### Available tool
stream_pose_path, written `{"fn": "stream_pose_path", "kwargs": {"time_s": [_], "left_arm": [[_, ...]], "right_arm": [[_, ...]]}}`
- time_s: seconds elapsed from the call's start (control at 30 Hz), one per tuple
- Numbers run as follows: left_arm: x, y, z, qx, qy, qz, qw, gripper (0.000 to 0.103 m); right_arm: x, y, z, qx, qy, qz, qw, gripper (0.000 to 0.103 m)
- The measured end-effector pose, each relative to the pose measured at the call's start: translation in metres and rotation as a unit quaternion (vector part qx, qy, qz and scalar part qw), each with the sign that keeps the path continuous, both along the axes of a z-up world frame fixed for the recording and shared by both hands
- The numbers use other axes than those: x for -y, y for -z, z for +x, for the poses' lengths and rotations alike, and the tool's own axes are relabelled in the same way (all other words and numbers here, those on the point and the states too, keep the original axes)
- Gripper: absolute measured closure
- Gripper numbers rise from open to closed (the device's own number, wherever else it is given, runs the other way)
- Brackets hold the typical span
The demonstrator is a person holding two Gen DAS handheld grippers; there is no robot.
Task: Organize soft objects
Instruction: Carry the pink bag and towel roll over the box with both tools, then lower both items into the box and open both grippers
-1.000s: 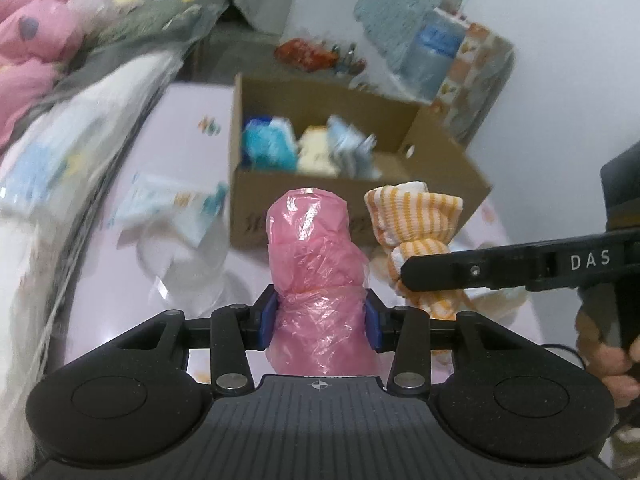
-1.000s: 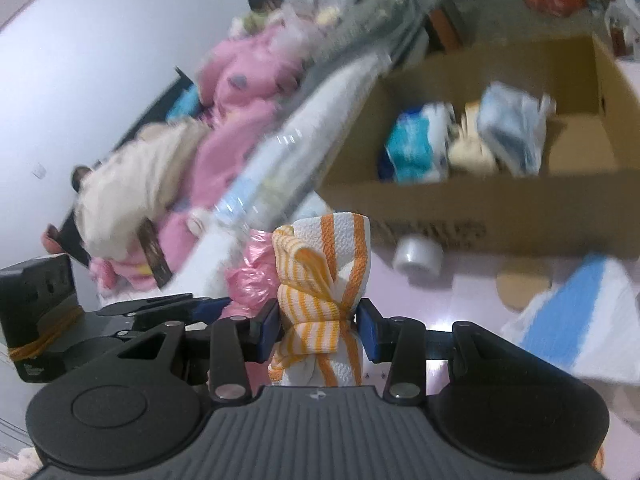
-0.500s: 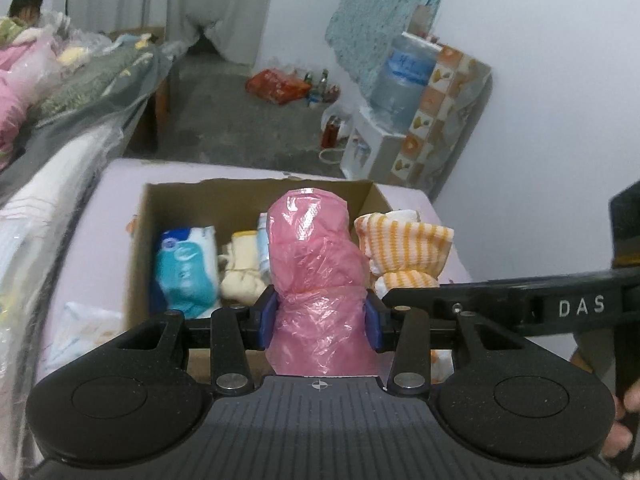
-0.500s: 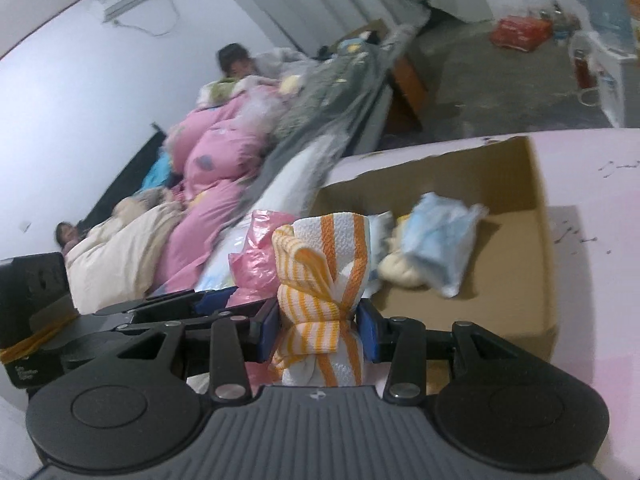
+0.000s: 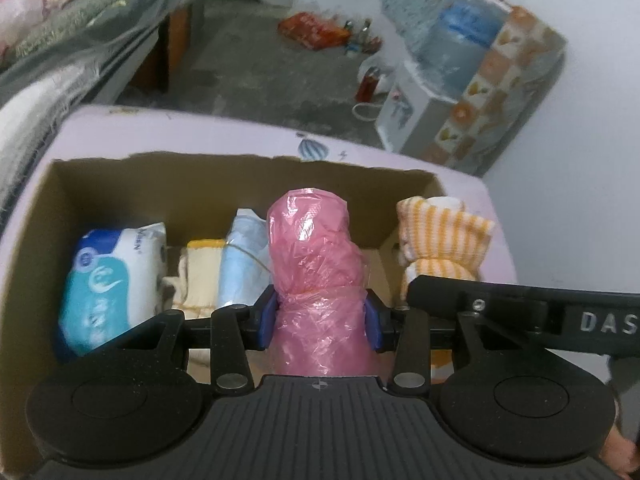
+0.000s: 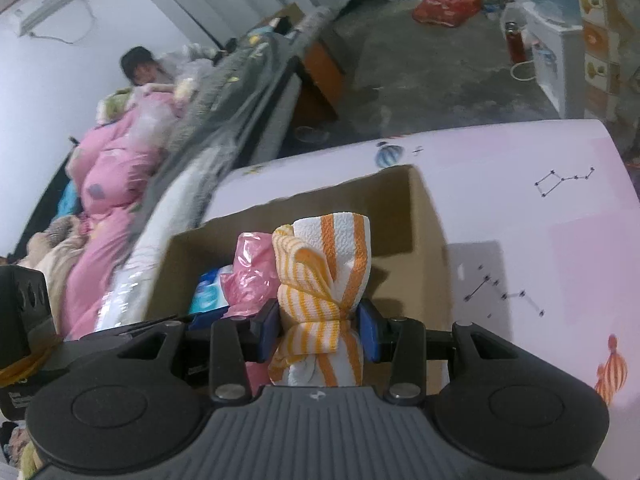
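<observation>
My left gripper is shut on a pink plastic bundle, held above the open cardboard box. Inside the box lie a blue-and-white tissue pack, a cream cloth and a pale blue pack. My right gripper is shut on an orange-and-white striped cloth bundle, held over the right half of the box. In the left wrist view the striped bundle and the right gripper's arm sit just right of the pink bundle. The pink bundle shows left of the striped one in the right wrist view.
The box stands on a pale pink table printed with balloons and star lines. A bed with pink bedding and a lying person runs along the left. Beyond the table are a grey floor, a red bag and a water bottle on a stand.
Both grippers have carried their bundles forward from in front of the box to over its open top. The box interior now sits right below them. Neither grip has changed.
</observation>
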State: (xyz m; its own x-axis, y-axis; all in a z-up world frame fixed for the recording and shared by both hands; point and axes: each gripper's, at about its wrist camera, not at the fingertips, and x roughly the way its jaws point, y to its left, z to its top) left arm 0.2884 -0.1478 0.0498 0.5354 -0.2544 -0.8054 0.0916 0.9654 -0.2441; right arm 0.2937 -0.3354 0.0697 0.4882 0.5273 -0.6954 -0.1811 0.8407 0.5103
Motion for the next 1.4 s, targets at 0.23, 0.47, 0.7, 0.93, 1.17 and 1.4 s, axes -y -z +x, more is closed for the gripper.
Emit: {"fn": "stream_pose_path", "kwargs": {"time_s": [0.23,0.47,0.7,0.93,1.17,1.4], "left_arm": [[-0.001,0.019,0.029,-0.027,-0.019,-0.015,0.9993,0.061],[-0.009,0.022,0.033,-0.033,-0.022,-0.051,0.9979,0.056],[-0.01,0.025,0.034,-0.034,-0.026,-0.072,0.9965,0.051],[-0.016,0.021,0.033,-0.037,-0.035,-0.089,0.9947,0.043],[-0.012,0.018,0.033,-0.027,-0.046,-0.089,0.9946,0.04],[-0.014,0.007,0.021,-0.006,-0.042,-0.093,0.9948,0.032]], "right_arm": [[-0.001,0.009,0.024,0.014,0.002,-0.017,1.0,0.065],[-0.006,0.006,0.031,0.015,0.007,-0.03,0.999,0.063],[-0.007,0.003,0.03,0.02,0.013,-0.033,0.999,0.062],[-0.006,-0.003,0.027,0.038,0.02,-0.047,0.998,0.051],[-0.01,-0.013,0.022,0.063,0.022,-0.073,0.995,0.049],[-0.004,-0.024,0.015,0.082,0.025,-0.061,0.994,0.047]]}}
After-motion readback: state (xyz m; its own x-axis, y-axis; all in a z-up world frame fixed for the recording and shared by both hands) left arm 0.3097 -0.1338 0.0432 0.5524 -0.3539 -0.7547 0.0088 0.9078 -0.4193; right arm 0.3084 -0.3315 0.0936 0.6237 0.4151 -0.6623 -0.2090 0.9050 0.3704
